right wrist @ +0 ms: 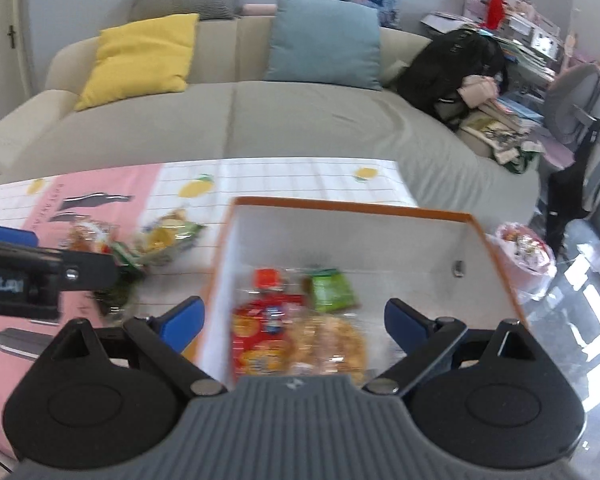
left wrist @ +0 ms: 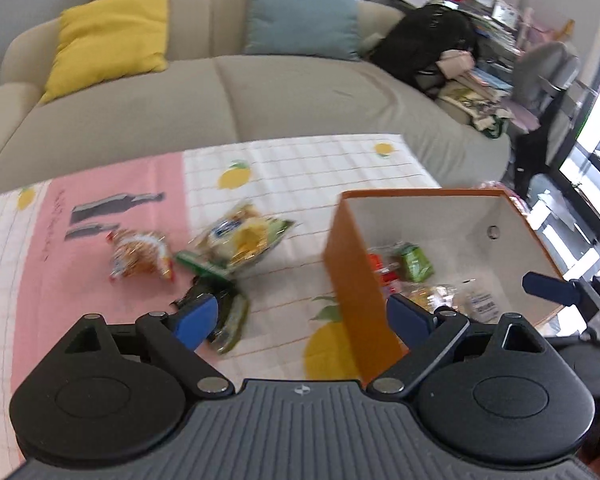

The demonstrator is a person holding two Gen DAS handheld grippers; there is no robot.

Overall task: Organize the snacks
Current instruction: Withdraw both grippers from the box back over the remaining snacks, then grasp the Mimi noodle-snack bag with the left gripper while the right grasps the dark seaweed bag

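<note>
A: On the near right of the table, the orange box [right wrist: 352, 210] stands open, white inside. What lies in it?

B: A red packet [right wrist: 260, 332], a green packet [right wrist: 332, 290] and a clear bag of golden pieces [right wrist: 328, 344], all blurred. To its left on the cloth lie a yellow-green bag [left wrist: 244, 240], an orange-red bag [left wrist: 140, 258] and a dark green pack [left wrist: 228, 312], partly hidden by a finger.

A: And the claws?

B: The right gripper [right wrist: 294, 322] is spread wide above the box, pinching nothing. The left gripper [left wrist: 300, 318] is likewise spread, straddling the box's left wall, empty.

A: The surface and room?

B: A tablecloth [left wrist: 300, 168], gridded white with lemons and a pink panel. Beyond it, a beige sofa [right wrist: 300, 120] bears a yellow cushion [right wrist: 140, 56], a blue cushion [right wrist: 324, 40] and a black backpack [right wrist: 448, 68]. Cluttered shelves at far right are hard to make out.
</note>
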